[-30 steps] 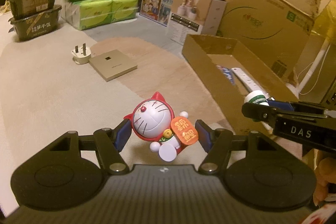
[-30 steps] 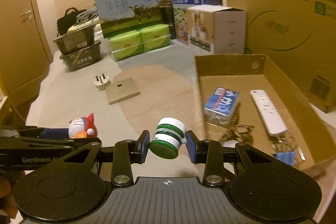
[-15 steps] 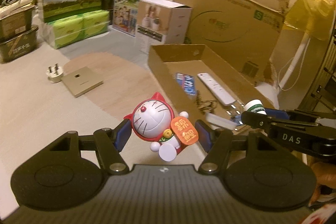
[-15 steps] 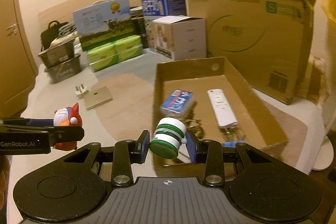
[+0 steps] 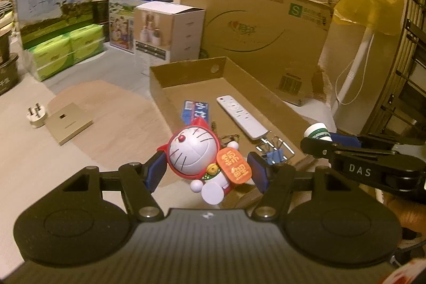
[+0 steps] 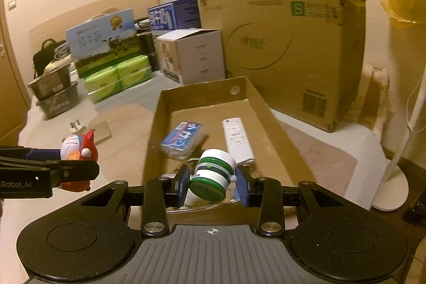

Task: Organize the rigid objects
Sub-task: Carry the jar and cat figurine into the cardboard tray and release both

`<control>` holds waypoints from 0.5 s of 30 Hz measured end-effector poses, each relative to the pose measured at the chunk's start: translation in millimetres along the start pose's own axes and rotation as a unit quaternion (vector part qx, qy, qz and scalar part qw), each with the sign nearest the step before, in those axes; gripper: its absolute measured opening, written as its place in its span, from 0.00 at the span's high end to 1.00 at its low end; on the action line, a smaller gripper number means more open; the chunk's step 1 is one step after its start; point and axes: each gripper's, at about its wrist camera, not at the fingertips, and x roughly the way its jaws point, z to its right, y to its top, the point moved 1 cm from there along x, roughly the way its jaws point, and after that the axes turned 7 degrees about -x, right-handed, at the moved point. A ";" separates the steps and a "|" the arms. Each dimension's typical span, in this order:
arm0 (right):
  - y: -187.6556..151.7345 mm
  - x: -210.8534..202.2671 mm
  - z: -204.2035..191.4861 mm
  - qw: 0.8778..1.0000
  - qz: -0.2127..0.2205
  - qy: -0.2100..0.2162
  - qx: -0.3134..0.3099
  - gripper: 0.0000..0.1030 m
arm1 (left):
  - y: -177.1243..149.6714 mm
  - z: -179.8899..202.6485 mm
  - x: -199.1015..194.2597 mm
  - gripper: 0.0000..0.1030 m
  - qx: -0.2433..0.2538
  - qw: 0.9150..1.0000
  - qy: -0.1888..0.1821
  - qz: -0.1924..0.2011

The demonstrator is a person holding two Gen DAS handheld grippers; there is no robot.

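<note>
My left gripper [image 5: 206, 172] is shut on a red and white cat figurine [image 5: 202, 153] and holds it in the air near the front left corner of an open cardboard tray [image 5: 186, 69]. The figurine also shows in the right wrist view [image 6: 77, 148]. My right gripper [image 6: 213, 184] is shut on a white and green jar [image 6: 213, 172], above the tray's near end [image 6: 202, 93]. The jar also shows in the left wrist view [image 5: 316, 131]. In the tray lie a blue packet [image 6: 182, 136], a white remote [image 6: 237, 140], keys and binder clips [image 5: 274, 151].
A white plug [image 5: 36, 115] and a flat gold box [image 5: 69, 123] lie on the floor to the left. Behind stand milk cartons [image 5: 141, 9], green tissue packs [image 5: 69, 49], a white box [image 5: 170, 31] and a big cardboard box [image 5: 261, 15]. A fan stand [image 6: 391, 188] is at right.
Both grippers have swung right toward the tray with their objects still held. The tray has come closer and more central in both views.
</note>
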 end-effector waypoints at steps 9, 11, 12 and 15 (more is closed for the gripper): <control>6.7 8.9 30.7 1.000 0.002 -0.017 0.006 0.63 | 11.8 21.3 27.9 0.38 0.021 1.000 -0.006 -0.007; 8.3 12.1 35.6 1.000 0.003 -0.018 0.006 0.63 | 14.4 24.2 34.6 0.38 0.024 1.000 -0.007 -0.009; 9.0 14.2 37.7 1.000 0.003 -0.018 0.007 0.63 | 15.6 25.6 38.2 0.38 0.026 1.000 -0.006 -0.010; 10.8 20.8 43.3 1.000 0.002 -0.018 0.009 0.63 | 19.1 29.2 48.4 0.38 0.029 0.999 -0.006 -0.012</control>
